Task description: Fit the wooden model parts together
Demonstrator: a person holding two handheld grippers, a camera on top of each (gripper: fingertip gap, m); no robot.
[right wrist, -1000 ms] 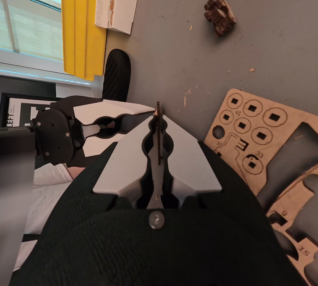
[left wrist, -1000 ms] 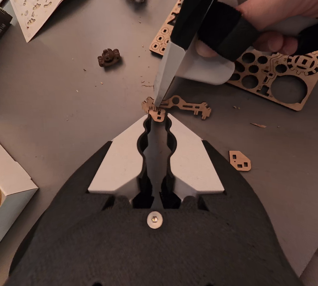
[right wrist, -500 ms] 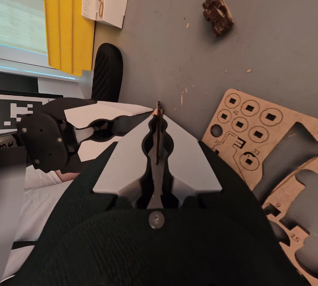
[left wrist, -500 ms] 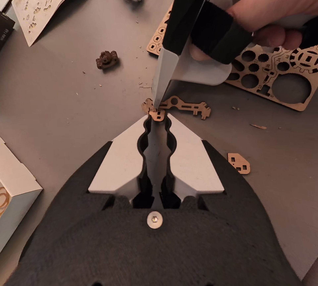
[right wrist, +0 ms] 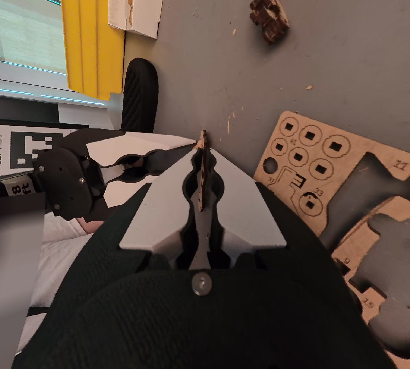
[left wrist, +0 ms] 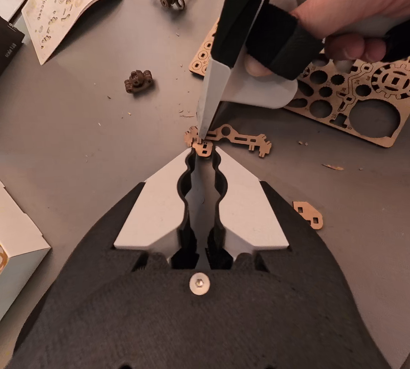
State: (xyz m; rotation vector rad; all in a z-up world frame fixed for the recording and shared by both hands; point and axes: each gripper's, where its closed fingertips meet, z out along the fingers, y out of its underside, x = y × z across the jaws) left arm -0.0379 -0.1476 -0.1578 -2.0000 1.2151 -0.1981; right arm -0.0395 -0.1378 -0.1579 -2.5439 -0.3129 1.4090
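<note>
Wooden model parts: the long strip, a thin laser-cut plywood bar with slots and toothed ends, lies flat on the grey table, and a small tab plate meets it at its left end. We see the left gripper closed on that plate, its pale fingertips pinching the near edge. The right gripper comes down steeply from above; in its own view it is closed on the strip, which runs edge-on between the fingers. A second, similar plate lies loose on the table to the right, well apart from the joint. Two punched-out sheets, a dark sub-assembly and an open instruction booklet lie farther off.

We judge these pieces very light, stiff across their faces yet brittle at the narrow teeth and tabs. We would take hold on the flat faces close to the joint, not on the toothed ends, and press straight along the slot; twisting could snap a tab, and a smooth face may slide out of a pinch.
</note>
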